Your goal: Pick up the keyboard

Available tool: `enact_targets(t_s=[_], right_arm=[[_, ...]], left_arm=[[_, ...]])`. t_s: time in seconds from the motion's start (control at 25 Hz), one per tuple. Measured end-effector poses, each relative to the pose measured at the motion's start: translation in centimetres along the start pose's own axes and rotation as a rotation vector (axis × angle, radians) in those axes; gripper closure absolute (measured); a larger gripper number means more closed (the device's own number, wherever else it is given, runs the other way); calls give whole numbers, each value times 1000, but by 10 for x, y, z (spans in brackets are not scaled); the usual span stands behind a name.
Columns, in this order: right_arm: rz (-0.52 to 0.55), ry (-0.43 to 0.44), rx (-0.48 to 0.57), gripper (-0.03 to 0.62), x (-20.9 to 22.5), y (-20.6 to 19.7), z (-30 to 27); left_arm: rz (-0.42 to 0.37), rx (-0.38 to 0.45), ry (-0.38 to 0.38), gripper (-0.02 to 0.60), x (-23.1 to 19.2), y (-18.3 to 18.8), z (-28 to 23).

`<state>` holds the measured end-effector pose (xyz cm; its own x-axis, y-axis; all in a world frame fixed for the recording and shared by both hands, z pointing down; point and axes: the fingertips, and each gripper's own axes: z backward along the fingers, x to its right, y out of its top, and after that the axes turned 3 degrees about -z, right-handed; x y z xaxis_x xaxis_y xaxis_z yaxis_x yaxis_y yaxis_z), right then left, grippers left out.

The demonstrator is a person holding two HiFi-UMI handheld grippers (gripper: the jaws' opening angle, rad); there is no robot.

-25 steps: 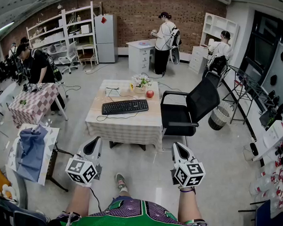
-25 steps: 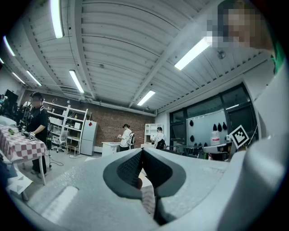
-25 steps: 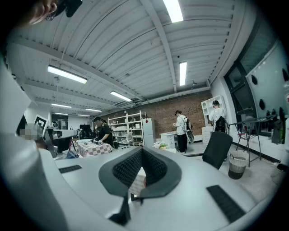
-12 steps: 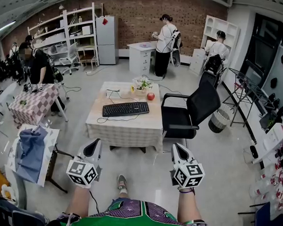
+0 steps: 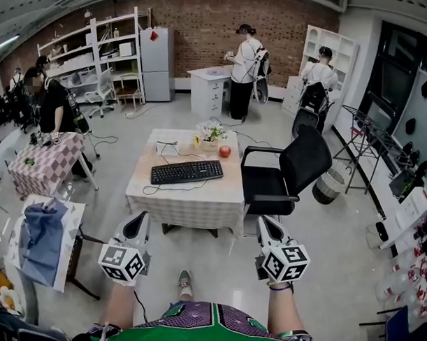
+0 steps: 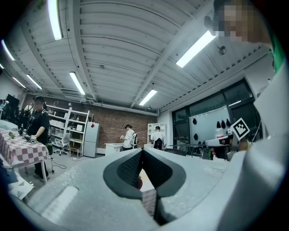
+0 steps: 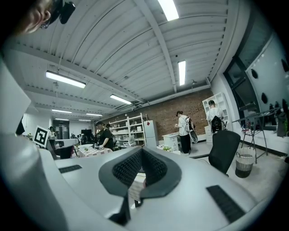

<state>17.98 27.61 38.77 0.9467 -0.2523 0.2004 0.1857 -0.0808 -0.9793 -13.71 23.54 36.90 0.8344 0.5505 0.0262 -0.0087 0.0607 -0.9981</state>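
Note:
A black keyboard [image 5: 187, 172] lies across the middle of a low table [image 5: 184, 200] under a pale checked cloth, a few steps ahead of me. My left gripper [image 5: 139, 224] and my right gripper [image 5: 265, 225] are held level at waist height, well short of the table's near edge. Both are shut with nothing between the pads. In the left gripper view the left gripper [image 6: 142, 151] shows its jaws pressed together; in the right gripper view the right gripper [image 7: 142, 151] is closed the same way. Their own jaws hide the keyboard in those views.
A red apple [image 5: 224, 151] and a small plant [image 5: 211, 133] sit at the table's far end. A black office chair [image 5: 287, 170] stands at the table's right. To the left are a checked side table [image 5: 40, 160] and a stand with blue cloth [image 5: 38, 236]. Several people work further back.
Both grippers have edged forward toward the table with me; the table and keyboard sit slightly nearer. Jaws stay shut.

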Motion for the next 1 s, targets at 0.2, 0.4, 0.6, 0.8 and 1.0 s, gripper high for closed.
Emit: enact_targets(t_s=[0.2, 0.4, 0.6, 0.8, 1.0], right_arm=[[-10, 13, 20, 592, 9, 23, -38], [12, 22, 34, 592, 21, 42, -86], [25, 18, 22, 592, 29, 50, -138], [7, 11, 7, 592, 33, 53, -184], [8, 11, -4, 592, 33, 51, -232]], left_arm=[[18, 16, 9, 563, -23, 5, -33], [16, 11, 26, 563, -53, 2, -69], [34, -1, 52, 563, -93, -3, -102], [44, -30, 55, 563, -129, -11, -135], [47, -54, 52, 563, -163, -24, -166]])
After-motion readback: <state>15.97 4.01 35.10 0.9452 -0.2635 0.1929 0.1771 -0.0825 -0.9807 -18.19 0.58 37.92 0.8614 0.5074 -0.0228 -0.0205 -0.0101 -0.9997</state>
